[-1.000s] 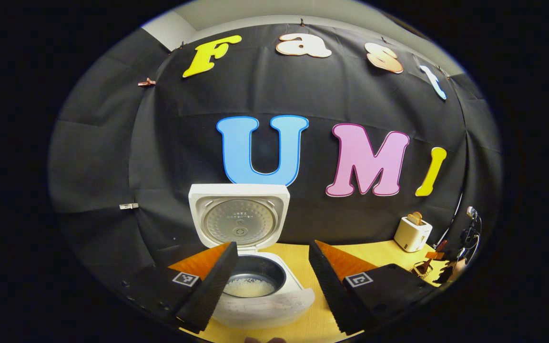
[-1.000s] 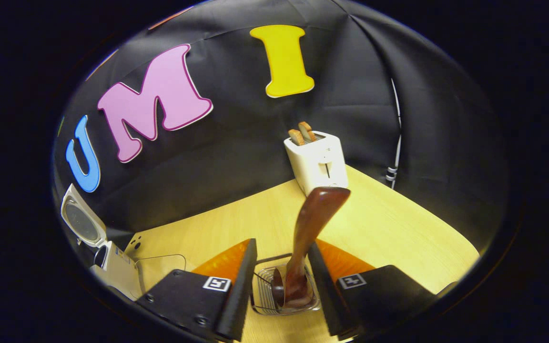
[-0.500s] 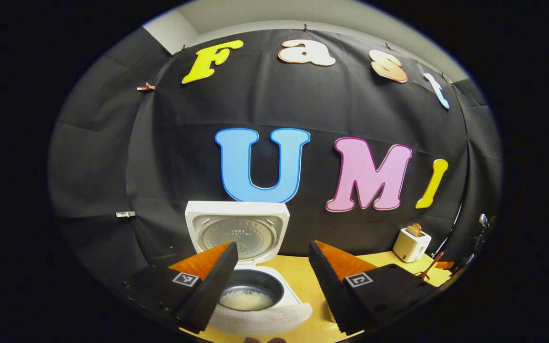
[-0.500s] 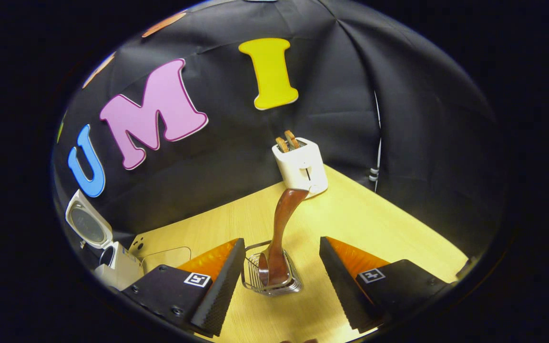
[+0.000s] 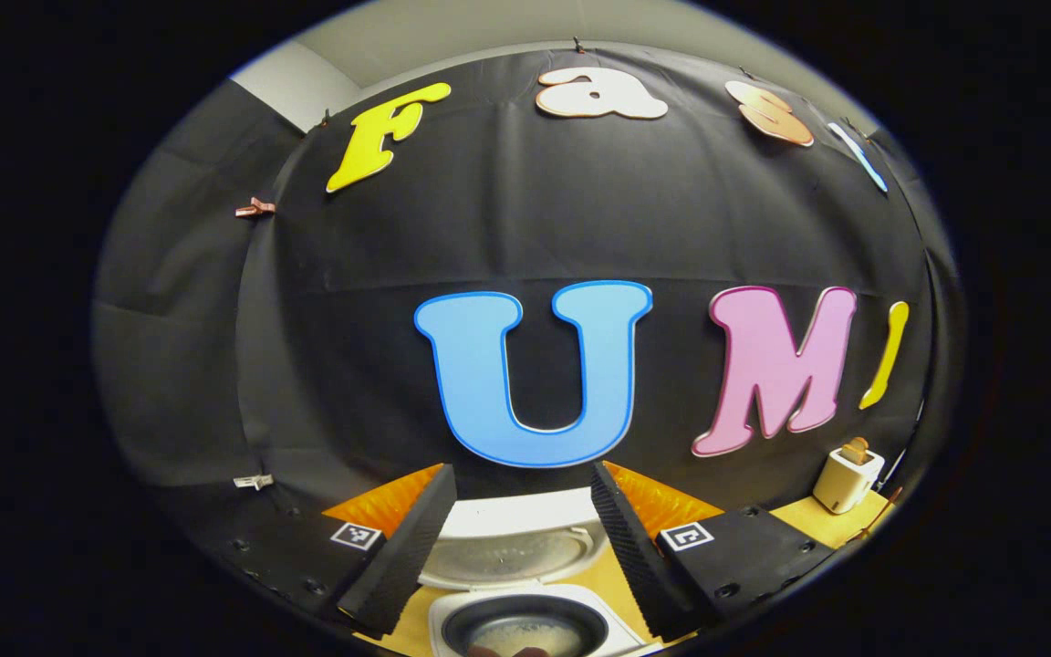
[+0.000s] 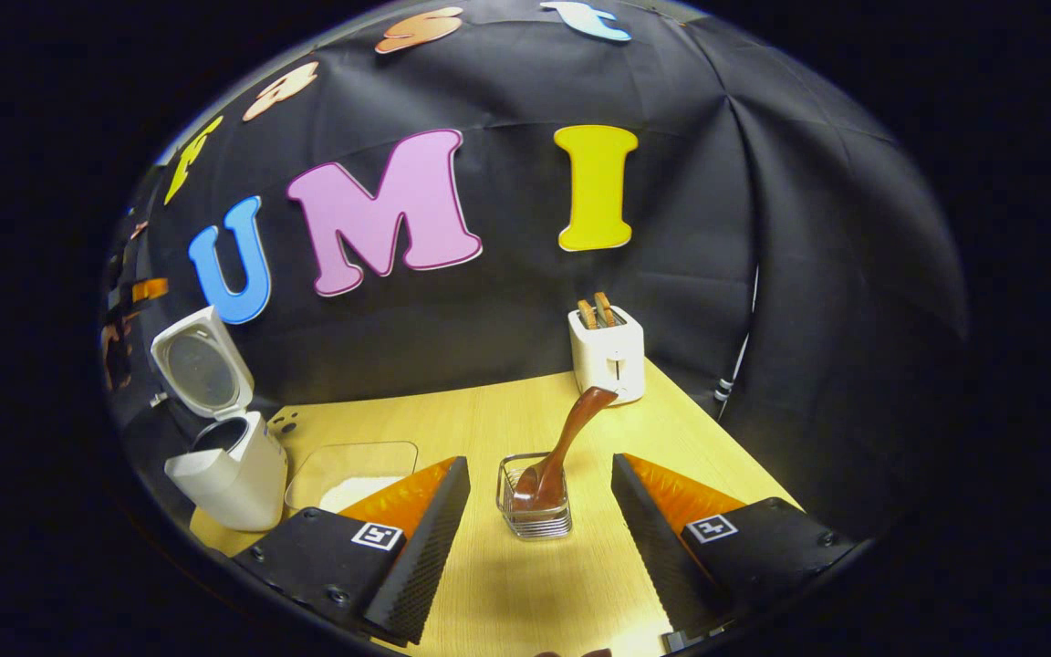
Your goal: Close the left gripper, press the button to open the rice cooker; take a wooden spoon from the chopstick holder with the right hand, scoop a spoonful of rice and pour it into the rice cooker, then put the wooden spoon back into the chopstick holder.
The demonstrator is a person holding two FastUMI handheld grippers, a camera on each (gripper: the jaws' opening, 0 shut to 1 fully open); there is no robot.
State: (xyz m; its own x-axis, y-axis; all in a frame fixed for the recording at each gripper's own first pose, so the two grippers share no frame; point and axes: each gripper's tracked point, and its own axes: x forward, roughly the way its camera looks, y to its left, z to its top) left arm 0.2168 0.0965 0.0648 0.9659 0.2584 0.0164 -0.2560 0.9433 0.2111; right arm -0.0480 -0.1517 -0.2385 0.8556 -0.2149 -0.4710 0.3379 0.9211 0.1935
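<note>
The white rice cooker point(image 6: 229, 461) stands at the table's left with its lid point(image 6: 202, 370) raised. In the left gripper view its pot point(image 5: 525, 630) holds some rice below my open left gripper point(image 5: 516, 547). The wooden spoon point(image 6: 567, 443) leans in the wire chopstick holder point(image 6: 535, 497), handle pointing toward the toaster. My right gripper point(image 6: 539, 538) is open, a short way back from the holder, with nothing between its fingers. A clear container of rice point(image 6: 352, 470) sits beside the cooker.
A white toaster point(image 6: 608, 351) with bread slices stands at the back of the wooden table point(image 6: 507, 584); it also appears as the toaster point(image 5: 845, 474) at the right in the left gripper view. The other hand's gripper point(image 6: 124, 319) shows at the far left.
My right gripper let go of the spoon, opened and drew back from the holder. My left gripper moved closer over the cooker, so the lid sank lower in its view.
</note>
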